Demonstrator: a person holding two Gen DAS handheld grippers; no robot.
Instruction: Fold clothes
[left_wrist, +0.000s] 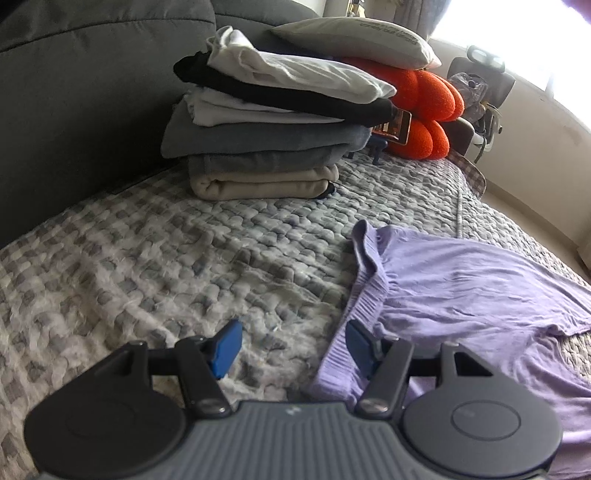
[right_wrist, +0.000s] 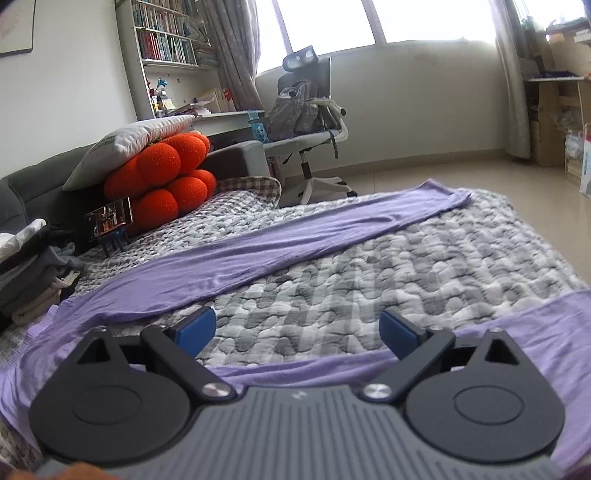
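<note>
1. Covering the bed (left_wrist: 155, 236) is a quilted grey-and-white checked spread, puckered and wrinkled.
2. Lavender trousers (left_wrist: 461, 288) lie flat on it, ribbed waistband toward the left gripper (left_wrist: 291, 347); one leg (right_wrist: 295, 236) stretches toward the far edge.
3. Left gripper jaws stand partly open, nothing clamped; the right-hand pad sits at the waistband's edge.
4. Right gripper (right_wrist: 297, 332) jaws gape wide over bare quilt, empty, between the two legs.
5. A stack of folded clothes (left_wrist: 273, 122) sits by the grey headboard (left_wrist: 85, 92).
6. Beyond: orange cushion (right_wrist: 166, 177) under a pillow (right_wrist: 133, 144), bookshelf (right_wrist: 166, 40), office chair (right_wrist: 310, 122), bright windows (right_wrist: 369, 18), pale tile floor.
</note>
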